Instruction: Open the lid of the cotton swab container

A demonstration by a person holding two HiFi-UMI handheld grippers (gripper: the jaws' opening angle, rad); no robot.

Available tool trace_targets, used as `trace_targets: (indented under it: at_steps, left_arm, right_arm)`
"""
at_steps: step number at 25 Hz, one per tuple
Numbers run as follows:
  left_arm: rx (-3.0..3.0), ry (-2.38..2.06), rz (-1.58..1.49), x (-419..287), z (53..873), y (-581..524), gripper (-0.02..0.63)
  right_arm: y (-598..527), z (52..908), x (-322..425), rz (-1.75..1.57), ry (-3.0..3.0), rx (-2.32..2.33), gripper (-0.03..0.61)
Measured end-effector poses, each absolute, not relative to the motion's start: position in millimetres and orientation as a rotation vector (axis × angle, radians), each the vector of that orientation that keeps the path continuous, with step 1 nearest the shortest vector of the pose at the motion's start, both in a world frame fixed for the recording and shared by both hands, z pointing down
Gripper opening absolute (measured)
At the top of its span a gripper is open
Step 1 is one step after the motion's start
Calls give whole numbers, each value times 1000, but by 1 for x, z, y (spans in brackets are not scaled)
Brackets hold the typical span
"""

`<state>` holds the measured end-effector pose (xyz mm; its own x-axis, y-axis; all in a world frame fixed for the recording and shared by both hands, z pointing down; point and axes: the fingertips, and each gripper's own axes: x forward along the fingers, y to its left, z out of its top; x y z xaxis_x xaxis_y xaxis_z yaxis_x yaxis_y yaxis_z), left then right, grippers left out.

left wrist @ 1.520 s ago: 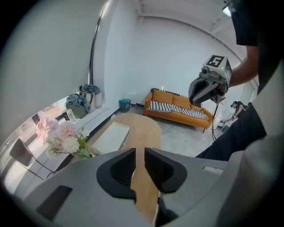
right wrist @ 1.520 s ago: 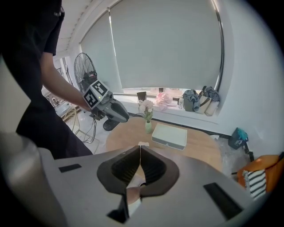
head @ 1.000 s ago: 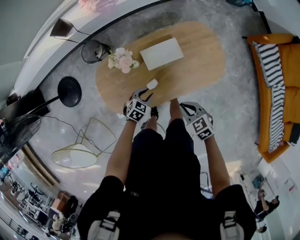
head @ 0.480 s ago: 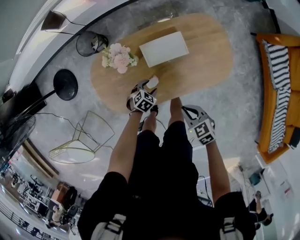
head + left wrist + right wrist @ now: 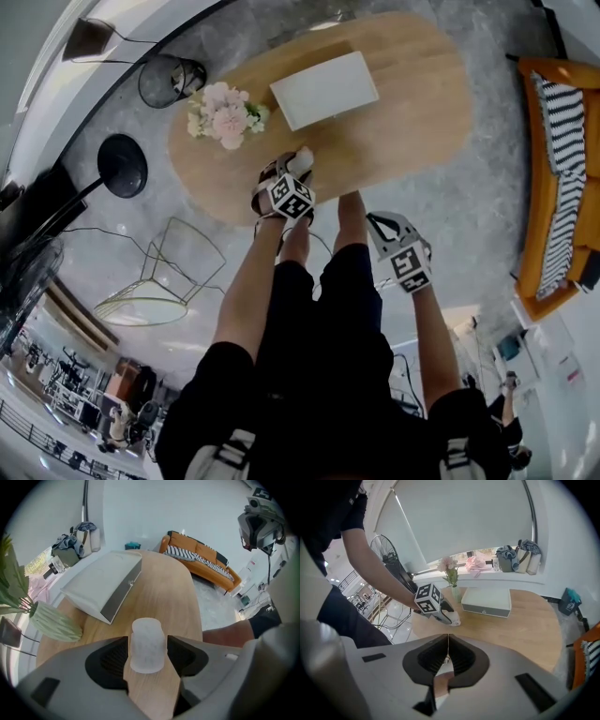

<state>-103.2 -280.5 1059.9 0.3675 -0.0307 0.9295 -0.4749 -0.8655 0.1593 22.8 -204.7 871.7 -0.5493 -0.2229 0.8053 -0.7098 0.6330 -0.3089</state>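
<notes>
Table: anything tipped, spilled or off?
Nothing stands out. The container stands upright on the table, lid on; the white box lies flat and the flowers stand upright. No spill shows.

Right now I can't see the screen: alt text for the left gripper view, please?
The left claw, its jaws just opened wide, straddles a frosted cotton swab container standing upright on a wooden table. Beyond are a white box and a ribbed green vase.
</notes>
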Motion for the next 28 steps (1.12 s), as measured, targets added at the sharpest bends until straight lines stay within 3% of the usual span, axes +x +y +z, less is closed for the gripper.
trace_targets:
  at_steps: [14, 28]
  left_arm:
    - [2154, -399, 1545, -113, 1067, -276, 227]
    - [2225, -405, 1480, -150, 964, -288, 227]
  right_arm:
    - [-218, 868, 19, 820, -2098, 692, -3]
    - [-247, 806, -22, 624, -2169, 656, -3]
